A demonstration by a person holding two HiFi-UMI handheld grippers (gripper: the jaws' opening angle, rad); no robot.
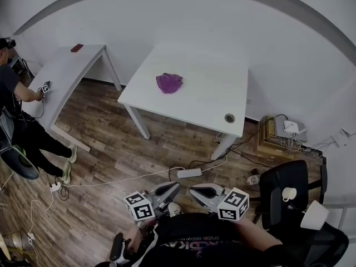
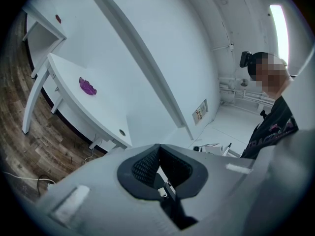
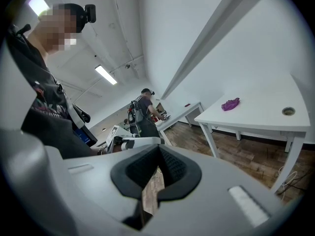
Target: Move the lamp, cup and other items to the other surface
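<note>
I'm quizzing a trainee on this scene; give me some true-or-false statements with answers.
1. The cup sits on the black chair. True.
2. A purple cloth lies on the white table. True.
3. The left gripper grips the cloth. False: the left gripper is shut on nothing.
4. The right gripper is wide open. False: the right gripper is shut.
</note>
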